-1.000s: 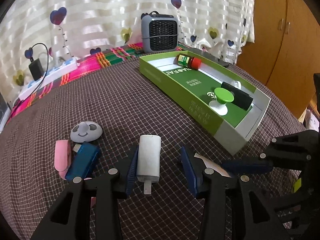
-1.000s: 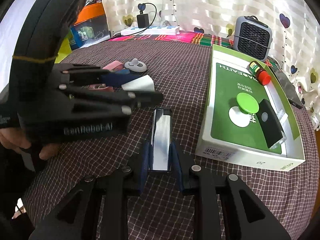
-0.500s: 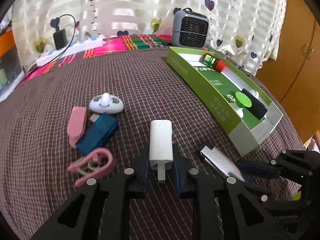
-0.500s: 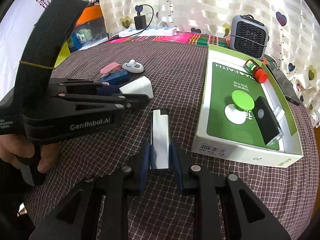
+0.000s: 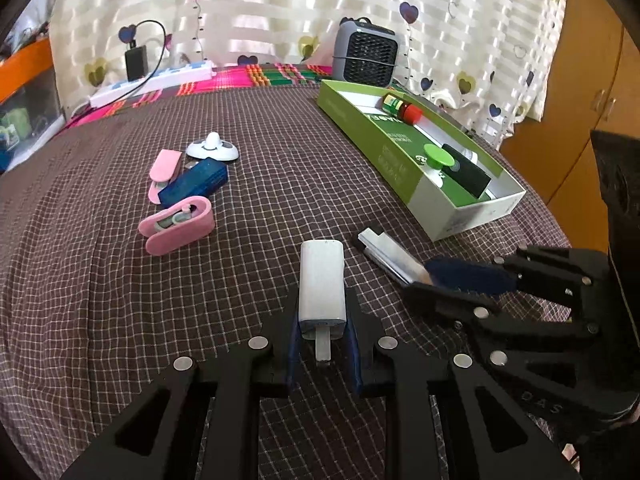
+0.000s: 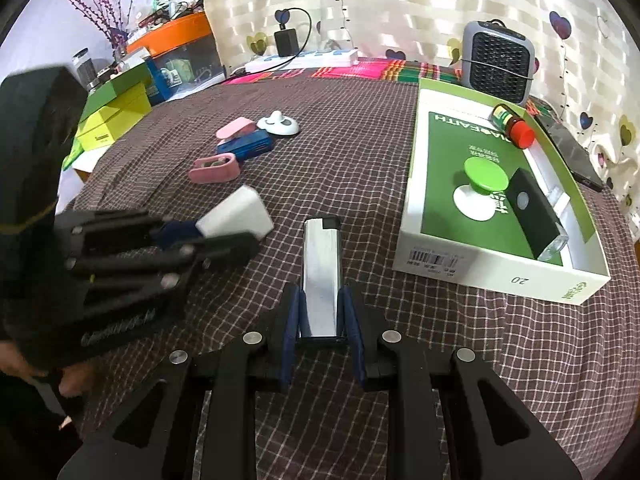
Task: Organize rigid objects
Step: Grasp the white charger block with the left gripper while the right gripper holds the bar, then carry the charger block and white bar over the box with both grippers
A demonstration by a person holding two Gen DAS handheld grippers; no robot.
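Observation:
My left gripper (image 5: 322,320) is shut on a white plug charger (image 5: 322,280), its pads pressing both sides near the prong end. In the right wrist view the charger (image 6: 236,218) sticks out of the left gripper (image 6: 200,236), just above the checked cloth. The jaws of my right gripper (image 6: 321,312) are shut on a silver lighter (image 6: 320,276), which points away from me. From the left wrist view the lighter (image 5: 386,254) shows in the right gripper (image 5: 440,280). The open green box (image 6: 500,268) lies to the right, holding a green-topped knob (image 6: 486,172), a black block (image 6: 534,212) and a red-capped bottle (image 6: 514,124).
A pink clip (image 5: 178,230), a blue stick (image 5: 194,182), a pink piece (image 5: 162,168) and a white round toy (image 5: 212,148) lie in a group at the left. A grey fan heater (image 5: 366,54) and a power strip (image 5: 152,82) stand at the back. A dark phone (image 6: 572,152) lies beyond the box.
The left gripper's jaws have shut on the white charger, which lay between them open a second ago, and it has shifted across the cloth with it. The right gripper keeps still on the lighter.

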